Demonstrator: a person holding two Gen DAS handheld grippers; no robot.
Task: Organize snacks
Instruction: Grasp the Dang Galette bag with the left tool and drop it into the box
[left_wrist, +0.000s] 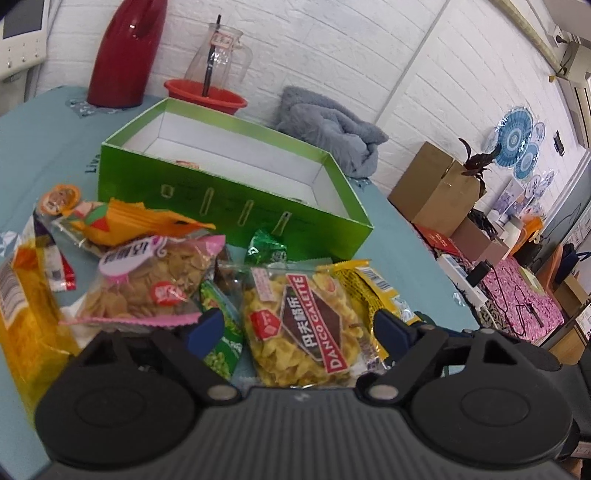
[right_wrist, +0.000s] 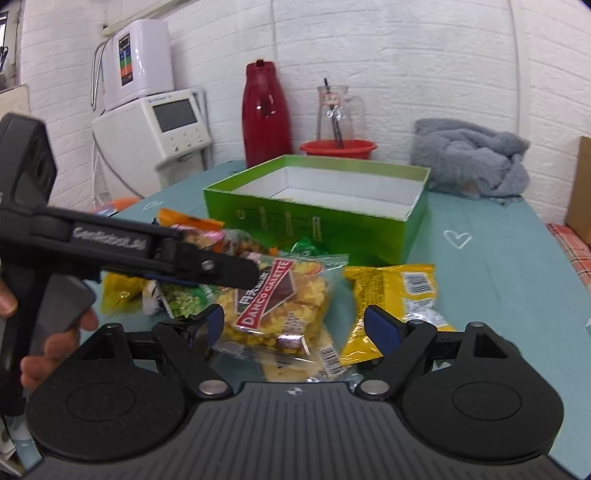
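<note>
An open green box (left_wrist: 221, 206) (right_wrist: 332, 236) with a white inside stands on the teal table. Before it lies a heap of snack packets. A clear Danco Galette bag (left_wrist: 306, 325) (right_wrist: 280, 295) of yellow chips lies between the wide-apart jaws of my left gripper (left_wrist: 299, 332); its pads do not press on the bag. In the right wrist view the left gripper (right_wrist: 243, 273) reaches in side-on over the same bag. My right gripper (right_wrist: 295, 325) hangs open just before the bag, with a yellow packet (right_wrist: 395, 295) (left_wrist: 373, 291) by its right finger.
Left of the bag lie a pink-edged chip bag (left_wrist: 147, 288), a green pea packet (left_wrist: 221, 343), an orange packet (left_wrist: 140, 221) and a yellow bag (left_wrist: 26, 314). A red thermos (right_wrist: 266, 114), a glass jug (right_wrist: 338, 110), a red bowl (right_wrist: 338, 147) and a grey cloth (right_wrist: 469, 158) stand behind the box.
</note>
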